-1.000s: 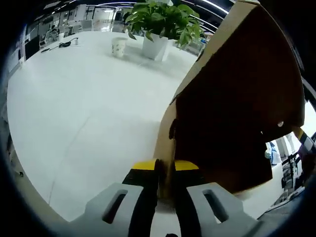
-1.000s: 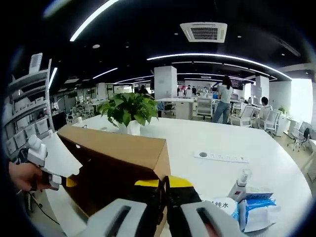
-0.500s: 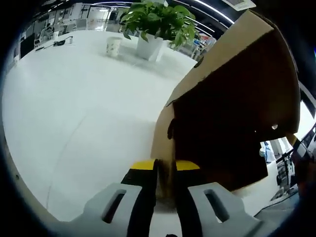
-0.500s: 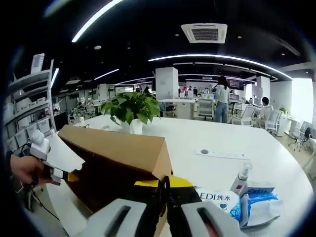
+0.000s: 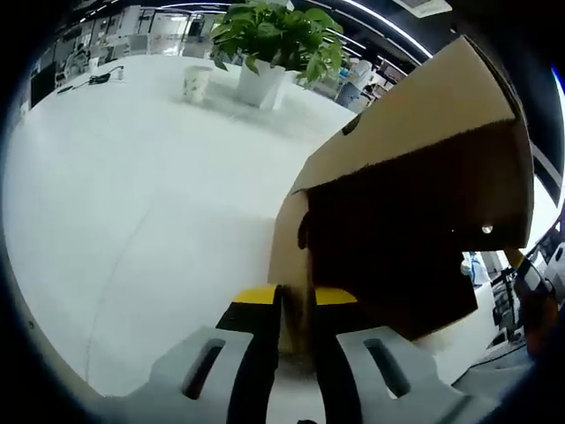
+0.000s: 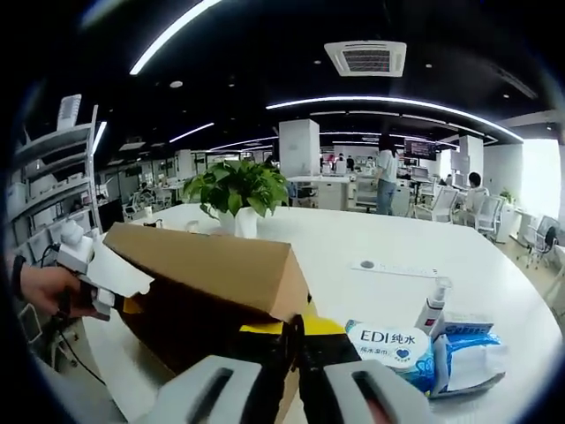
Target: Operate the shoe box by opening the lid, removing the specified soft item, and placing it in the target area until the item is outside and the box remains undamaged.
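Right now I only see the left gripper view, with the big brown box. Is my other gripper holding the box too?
Observer: Yes, the right gripper is shut on the shoe box, at the end opposite the left gripper.
Operator: Is anything next to it there?
Observer: A white wipes pack lies on the table beside that gripper.
Operator: Anything else?
Observer: A small pump bottle stands behind the pack.

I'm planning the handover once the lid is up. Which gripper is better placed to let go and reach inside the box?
Probably the right gripper: it pinches the shoe box at the corner near the wipes pack, while the left gripper pinches the opposite end and could steady it. The inside is dark, so this is tentative.
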{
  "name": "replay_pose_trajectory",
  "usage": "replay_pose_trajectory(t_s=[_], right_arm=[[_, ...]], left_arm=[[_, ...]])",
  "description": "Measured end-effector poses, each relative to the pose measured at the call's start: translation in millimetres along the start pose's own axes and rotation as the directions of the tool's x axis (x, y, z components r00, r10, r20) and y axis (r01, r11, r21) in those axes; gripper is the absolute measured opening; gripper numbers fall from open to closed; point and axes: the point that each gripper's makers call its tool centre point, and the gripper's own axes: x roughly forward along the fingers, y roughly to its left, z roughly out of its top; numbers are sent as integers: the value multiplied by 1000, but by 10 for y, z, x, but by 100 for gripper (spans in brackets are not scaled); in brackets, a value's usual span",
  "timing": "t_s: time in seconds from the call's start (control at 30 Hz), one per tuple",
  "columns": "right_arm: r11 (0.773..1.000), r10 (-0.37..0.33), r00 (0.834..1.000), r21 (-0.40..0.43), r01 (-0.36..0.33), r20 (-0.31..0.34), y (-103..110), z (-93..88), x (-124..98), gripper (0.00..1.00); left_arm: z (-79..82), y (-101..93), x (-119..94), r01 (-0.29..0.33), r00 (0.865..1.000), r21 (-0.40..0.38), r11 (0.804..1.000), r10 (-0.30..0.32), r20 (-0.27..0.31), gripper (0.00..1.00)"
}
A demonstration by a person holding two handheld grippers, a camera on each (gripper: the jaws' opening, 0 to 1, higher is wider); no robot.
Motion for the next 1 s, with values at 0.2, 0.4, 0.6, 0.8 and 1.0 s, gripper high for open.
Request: replay_pose_trajectory(t_s=[0.2, 0.4, 0.6, 0.8, 1.0], right_arm=[[1000, 12, 1000, -11, -12, -8, 17, -62, -26, 0], [1000, 24, 1000, -8, -24, -12, 26, -89, -39, 0], [999, 32, 999, 3, -32, -30, 31, -166, -48, 1], [999, 42, 997, 15, -41, -61, 23, -294, -81, 0], [998, 52, 994, 47, -48, -92, 31, -444, -104, 0]], left_arm=[[-2, 1, 11, 10, 1000, 11, 1000, -10, -2, 11], [-2, -2, 12, 14, 1000, 30, 999, -14, -3, 11], [-5, -4, -1, 24, 1000, 55, 998, -24, -6, 11], [12, -8, -35, 21, 1000, 111, 994, -20, -10, 11], [14, -2, -76, 25, 1000, 132, 991, -24, -7, 11]])
